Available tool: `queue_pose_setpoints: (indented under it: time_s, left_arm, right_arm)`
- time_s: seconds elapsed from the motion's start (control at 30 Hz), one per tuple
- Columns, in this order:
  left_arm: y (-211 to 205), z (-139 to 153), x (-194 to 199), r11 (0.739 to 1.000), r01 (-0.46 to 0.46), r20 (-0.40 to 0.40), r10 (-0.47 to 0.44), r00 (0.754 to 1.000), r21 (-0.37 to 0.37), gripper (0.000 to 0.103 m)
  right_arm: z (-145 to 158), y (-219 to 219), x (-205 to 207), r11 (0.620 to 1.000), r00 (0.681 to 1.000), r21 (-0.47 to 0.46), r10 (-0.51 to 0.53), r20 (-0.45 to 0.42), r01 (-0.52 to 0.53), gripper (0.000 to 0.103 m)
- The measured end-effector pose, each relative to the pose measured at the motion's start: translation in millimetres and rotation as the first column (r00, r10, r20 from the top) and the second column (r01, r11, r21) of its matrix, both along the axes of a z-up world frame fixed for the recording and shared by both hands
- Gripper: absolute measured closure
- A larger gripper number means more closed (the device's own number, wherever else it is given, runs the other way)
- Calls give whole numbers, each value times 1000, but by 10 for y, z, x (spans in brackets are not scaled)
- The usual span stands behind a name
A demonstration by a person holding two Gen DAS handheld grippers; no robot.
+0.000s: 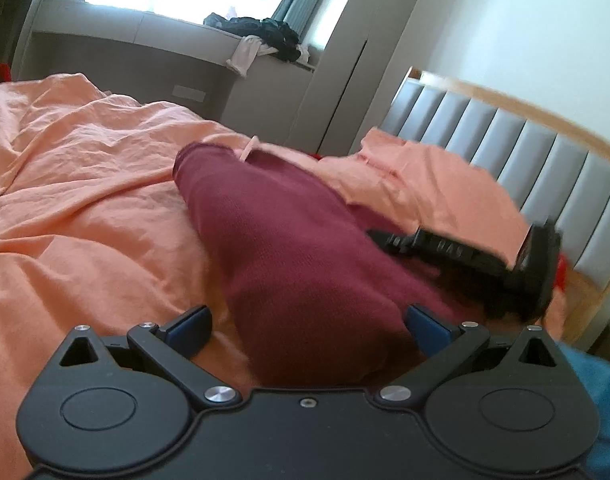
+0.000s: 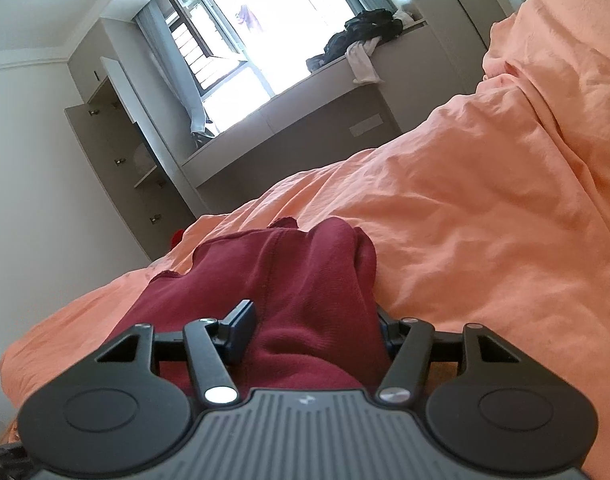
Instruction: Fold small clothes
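A dark red knit garment (image 1: pixel 289 240) lies stretched over the orange bed sheet (image 1: pixel 85 184). My left gripper (image 1: pixel 309 332) is wide open, its blue pads either side of the garment's near end. The right gripper's black body shows in the left wrist view (image 1: pixel 505 264), low over the garment's right side. In the right wrist view the garment (image 2: pixel 289 280) bunches up between the jaws of my right gripper (image 2: pixel 313 328). The jaws stand partly closed against the cloth; the right fingertip is hidden behind the fabric.
A grey padded headboard (image 1: pixel 525 152) with a wooden frame stands at the right. A window ledge (image 1: pixel 209 40) behind the bed carries a pile of dark and white clothes (image 1: pixel 265 36). A cabinet with an open door (image 2: pixel 117 136) stands left of the window.
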State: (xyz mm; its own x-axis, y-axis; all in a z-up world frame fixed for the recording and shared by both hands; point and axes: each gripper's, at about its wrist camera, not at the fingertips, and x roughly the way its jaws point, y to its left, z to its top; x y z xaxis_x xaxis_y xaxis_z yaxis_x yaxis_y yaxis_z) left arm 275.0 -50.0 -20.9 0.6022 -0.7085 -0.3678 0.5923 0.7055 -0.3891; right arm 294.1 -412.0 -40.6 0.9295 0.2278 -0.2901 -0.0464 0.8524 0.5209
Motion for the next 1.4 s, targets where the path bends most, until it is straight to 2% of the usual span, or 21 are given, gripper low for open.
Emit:
queue_pose_setpoints:
  time_s: [0.07,0.2,0.3,0.4,0.57,0.67,0.77,0.83,0.87,0.93,0.97,1.03,1.13,1.27,1.4]
  left_arm:
    - [62,52,32,999,-18,-4,18,1000,-31,0]
    - [127,115,181,997,-62,-38,60,997,-40,0]
    - [108,100,425,996,-93,-139,91,986,-13,0]
    - [76,117,634,995,-96,-200,91,976,-16,0]
    - [-36,202,860,996,-41,-250,59,967,78,0]
    - [-36,191,929,996,-18,-269,39,962,83,1]
    - [-19,180,938,997,-10,-269,31,963,81,3]
    - [-20,209,931,997,-5,-249,25,968,82,20]
    - [-22,235,928,997,3,-240,16,971,81,25]
    - [-23,280,932,998,18,-237,-1,971,68,47]
    - [-34,303,925,998,17,-231,-1,973,66,53]
    - [-43,346,895,997,9,-201,6,980,71,73]
    - [-33,433,842,997,2,-148,9,989,79,83]
    - [33,617,749,995,-25,-23,27,999,96,85]
    - [138,788,693,984,-116,142,97,985,135,85]
  right_arm:
    - [5,8,1,1000,1000,-5,-4,-1,4,40]
    - [7,13,-1,1000,1000,-5,-7,-1,7,40]
    - [13,21,2,1000,1000,-6,-10,-2,10,40]
    - [18,32,2,1000,1000,-10,-14,-5,14,39]
    - [38,52,27,1000,1000,-14,-26,-14,26,37]
    - [47,68,44,999,1000,-24,-27,-12,27,40]
    - [79,127,27,998,1000,-62,-24,5,24,49]
    - [113,176,6,995,1000,-100,-17,20,19,61]
    - [139,204,-4,993,999,-120,-16,32,20,64]
    - [190,274,-28,986,998,-167,-18,61,28,75]
    - [215,315,-39,981,997,-191,-20,78,35,77]
    - [259,385,-54,973,994,-228,-17,106,41,80]
    - [338,496,-83,960,988,-275,-13,153,56,82]
    - [482,624,-123,944,969,-319,-2,248,84,83]
    - [616,840,-18,924,944,-372,46,328,84,83]
